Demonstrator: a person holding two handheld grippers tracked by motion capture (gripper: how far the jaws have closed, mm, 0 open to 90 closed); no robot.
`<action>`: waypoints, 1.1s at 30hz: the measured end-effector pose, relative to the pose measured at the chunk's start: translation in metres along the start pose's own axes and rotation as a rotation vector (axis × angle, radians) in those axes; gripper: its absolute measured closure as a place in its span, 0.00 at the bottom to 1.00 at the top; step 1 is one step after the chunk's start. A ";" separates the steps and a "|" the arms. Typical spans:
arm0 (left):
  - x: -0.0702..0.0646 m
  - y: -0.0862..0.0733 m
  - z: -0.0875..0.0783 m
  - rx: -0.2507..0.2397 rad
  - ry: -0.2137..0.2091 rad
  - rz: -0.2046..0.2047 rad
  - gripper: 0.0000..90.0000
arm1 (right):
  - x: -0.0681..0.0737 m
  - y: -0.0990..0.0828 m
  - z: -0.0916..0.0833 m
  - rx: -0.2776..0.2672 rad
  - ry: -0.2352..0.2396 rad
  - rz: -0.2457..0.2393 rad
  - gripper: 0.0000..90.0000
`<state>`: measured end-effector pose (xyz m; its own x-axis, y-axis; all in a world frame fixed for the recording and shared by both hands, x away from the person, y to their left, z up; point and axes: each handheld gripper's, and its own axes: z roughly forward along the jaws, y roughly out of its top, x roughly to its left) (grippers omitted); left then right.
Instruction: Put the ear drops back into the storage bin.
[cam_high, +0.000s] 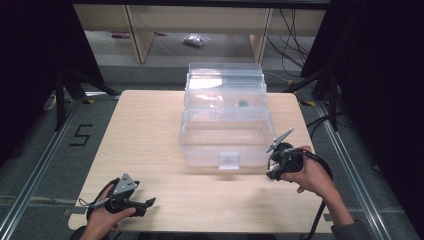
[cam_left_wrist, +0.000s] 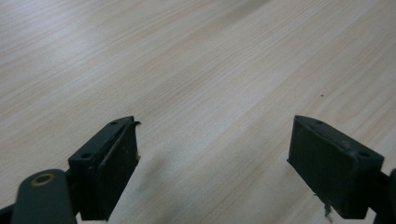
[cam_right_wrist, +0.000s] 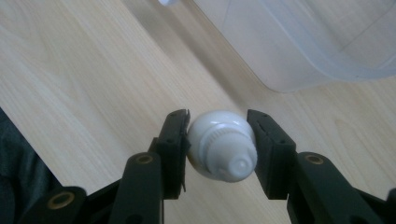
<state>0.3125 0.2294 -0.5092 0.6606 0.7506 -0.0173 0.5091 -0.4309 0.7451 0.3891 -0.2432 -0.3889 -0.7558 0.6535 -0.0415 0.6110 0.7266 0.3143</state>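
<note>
My right gripper (cam_right_wrist: 219, 117) is shut on a small white rounded object (cam_right_wrist: 220, 142) with a ribbed neck, held just above the wooden table (cam_right_wrist: 70, 84). In the high view the right gripper (cam_high: 274, 173) hovers at the front right corner of a clear plastic box (cam_high: 225, 135) that stands mid-table with its lid raised behind it. My left gripper (cam_left_wrist: 215, 135) is open over bare wood, with nothing between its fingers. From above, the left gripper (cam_high: 148, 203) lies near the table's front left edge, pointing right.
A white latch (cam_high: 228, 160) sits on the box's front wall, and a small dark item (cam_high: 243, 104) shows through its far part. The box's curved corner (cam_right_wrist: 299, 56) is close ahead of the right jaws. Shelf legs and cables stand on the floor behind the table.
</note>
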 end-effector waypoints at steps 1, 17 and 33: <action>0.000 0.000 0.000 0.001 0.001 -0.004 0.17 | -0.001 0.002 -0.003 -0.005 0.002 -0.013 0.67; -0.001 0.000 0.000 -0.001 0.001 -0.009 0.17 | -0.005 0.022 -0.026 0.007 0.013 -0.031 0.67; -0.001 0.000 0.000 -0.004 0.001 -0.010 0.17 | -0.011 0.045 -0.046 0.006 0.024 -0.041 0.67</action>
<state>0.3116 0.2283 -0.5097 0.6550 0.7553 -0.0241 0.5136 -0.4216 0.7473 0.4135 -0.2274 -0.3304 -0.7856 0.6179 -0.0316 0.5806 0.7539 0.3074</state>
